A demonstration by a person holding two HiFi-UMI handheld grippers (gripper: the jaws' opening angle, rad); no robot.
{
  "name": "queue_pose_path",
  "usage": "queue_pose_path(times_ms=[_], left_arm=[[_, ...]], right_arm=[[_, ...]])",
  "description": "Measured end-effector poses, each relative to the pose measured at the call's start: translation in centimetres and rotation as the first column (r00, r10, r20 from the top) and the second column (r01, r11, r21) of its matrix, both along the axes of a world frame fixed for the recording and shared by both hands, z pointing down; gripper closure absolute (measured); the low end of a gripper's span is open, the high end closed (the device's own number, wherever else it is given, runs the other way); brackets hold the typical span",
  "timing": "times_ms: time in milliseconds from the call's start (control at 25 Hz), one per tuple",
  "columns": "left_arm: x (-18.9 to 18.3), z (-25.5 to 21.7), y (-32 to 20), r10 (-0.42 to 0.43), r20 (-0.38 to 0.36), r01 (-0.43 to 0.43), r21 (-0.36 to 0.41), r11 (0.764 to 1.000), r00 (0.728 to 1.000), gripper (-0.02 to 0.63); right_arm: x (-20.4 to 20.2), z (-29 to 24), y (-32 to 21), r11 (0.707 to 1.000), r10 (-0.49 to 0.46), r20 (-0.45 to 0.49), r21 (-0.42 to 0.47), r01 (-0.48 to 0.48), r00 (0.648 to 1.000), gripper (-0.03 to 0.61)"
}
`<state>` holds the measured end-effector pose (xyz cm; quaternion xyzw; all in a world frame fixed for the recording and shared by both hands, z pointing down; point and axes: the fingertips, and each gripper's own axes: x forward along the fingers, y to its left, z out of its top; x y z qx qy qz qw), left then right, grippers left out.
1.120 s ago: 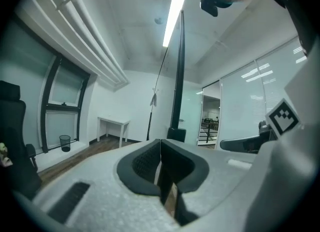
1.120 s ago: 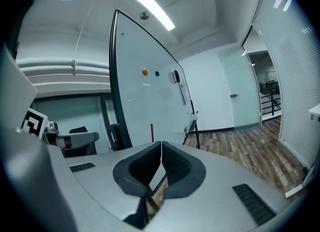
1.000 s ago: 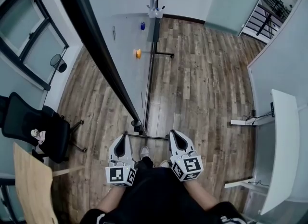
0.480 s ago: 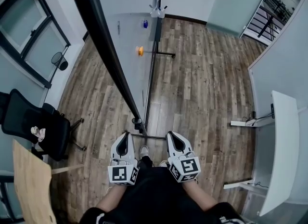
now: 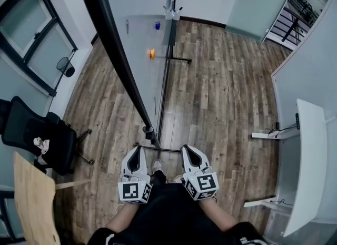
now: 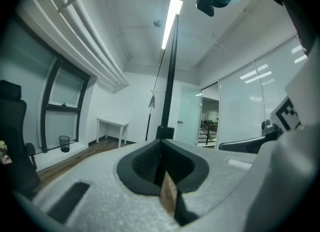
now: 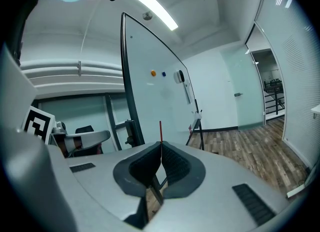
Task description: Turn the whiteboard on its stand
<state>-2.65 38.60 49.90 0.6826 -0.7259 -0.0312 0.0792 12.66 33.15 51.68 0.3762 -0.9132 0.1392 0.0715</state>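
Both tongs are clenched with nothing in them. The left gripper and right gripper sit low in front of me, tips forward, and each gripper view shows the pads pressed together.

The whiteboard is dead ahead, seen nearly edge-on from above. Its dark top edge runs diagonally from the far left down to a near corner that ends between the two grippers, a bit closer to the left one. Neither gripper touches it. The stand's near foot bar lies crosswise just beyond the tips. The far foot bar sticks out to the right, up by the wall. An orange magnet and a blue magnet sit on the board face.

Room-wise, right of the board is the good side: a wide stretch of wood floor out to the white desk along the right wall. Left is tighter, just a strip of floor with a black office chair close by. There's also a wooden tabletop at my lower left and a mesh bin under the window. In the right gripper view the board's near upright edge stands just left of the jaw line.
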Motion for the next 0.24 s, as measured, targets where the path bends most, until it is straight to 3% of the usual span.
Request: queue_pose_path(times_ms=[240], left_arm=[[0.29,0.11,0.85,-0.017,-0.017,0.017,-0.002,1.0,1.0,0.594]], right_arm=[[0.45,-0.04,0.65,1.0,-0.003,-0.003,-0.004,0.003,1.0,0.565]])
